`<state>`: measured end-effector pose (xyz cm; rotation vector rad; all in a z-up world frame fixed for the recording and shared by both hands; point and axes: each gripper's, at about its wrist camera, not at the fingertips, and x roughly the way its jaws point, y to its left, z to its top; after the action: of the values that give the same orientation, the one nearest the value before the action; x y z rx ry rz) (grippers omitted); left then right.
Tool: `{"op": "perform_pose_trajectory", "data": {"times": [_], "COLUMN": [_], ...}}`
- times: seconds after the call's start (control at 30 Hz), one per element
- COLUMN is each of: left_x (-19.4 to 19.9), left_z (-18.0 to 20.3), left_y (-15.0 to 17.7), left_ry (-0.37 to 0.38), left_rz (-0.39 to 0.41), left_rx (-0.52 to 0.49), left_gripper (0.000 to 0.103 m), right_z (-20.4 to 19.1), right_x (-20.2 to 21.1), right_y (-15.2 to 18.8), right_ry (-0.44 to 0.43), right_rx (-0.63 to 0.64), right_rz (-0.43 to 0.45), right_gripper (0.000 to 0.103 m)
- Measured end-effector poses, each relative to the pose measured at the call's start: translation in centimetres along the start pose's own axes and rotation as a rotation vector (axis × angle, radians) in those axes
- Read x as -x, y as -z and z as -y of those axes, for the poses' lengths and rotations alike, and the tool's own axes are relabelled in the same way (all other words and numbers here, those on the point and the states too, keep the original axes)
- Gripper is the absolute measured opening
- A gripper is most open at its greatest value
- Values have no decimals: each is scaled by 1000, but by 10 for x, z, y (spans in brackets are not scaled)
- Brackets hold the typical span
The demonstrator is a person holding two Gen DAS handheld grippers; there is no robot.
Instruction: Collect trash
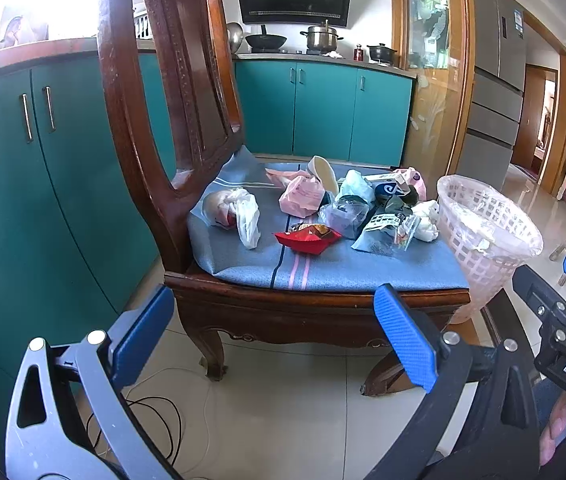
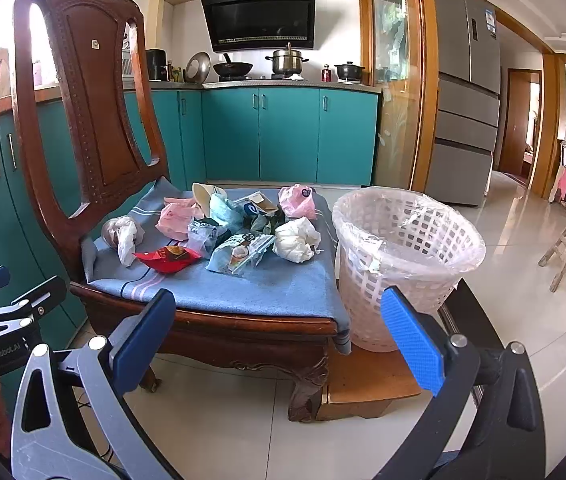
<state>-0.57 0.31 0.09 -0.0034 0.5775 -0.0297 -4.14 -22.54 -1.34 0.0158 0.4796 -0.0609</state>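
Note:
Several pieces of trash lie on the blue cushion (image 1: 323,268) of a wooden chair: a red snack wrapper (image 1: 307,238) (image 2: 168,258), a white plastic bag (image 1: 243,216), pink bags (image 1: 301,196), a clear packet (image 2: 239,254) and a white crumpled wad (image 2: 297,238). A white lattice bin (image 2: 403,248) (image 1: 487,232) with a plastic liner stands right of the chair. My left gripper (image 1: 275,332) is open and empty, in front of the chair, below the seat edge. My right gripper (image 2: 279,340) is open and empty, in front of the chair's right corner and the bin.
The chair back (image 2: 87,92) rises at the left. Teal cabinets (image 2: 275,136) and a stove with pots stand behind. The bin rests on a low wooden stool (image 2: 367,384). A fridge (image 2: 467,92) stands at the right. Cables (image 1: 155,420) lie on the tiled floor.

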Motion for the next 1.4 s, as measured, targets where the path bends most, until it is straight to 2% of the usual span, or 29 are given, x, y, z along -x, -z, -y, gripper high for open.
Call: {"op": "perform_pose_trajectory", "data": {"times": [1.4], "left_x": [-2], "left_z": [-5], "left_y": [3], "left_ry": [1], "left_rz": [-12], "left_rx": [-1], "left_gripper": [100], "right_z": [-1], "right_x": [0], "right_y": [1], "right_ry": [5], "right_rx": [-4], "right_rz": [-1], "right_gripper": [100]}}
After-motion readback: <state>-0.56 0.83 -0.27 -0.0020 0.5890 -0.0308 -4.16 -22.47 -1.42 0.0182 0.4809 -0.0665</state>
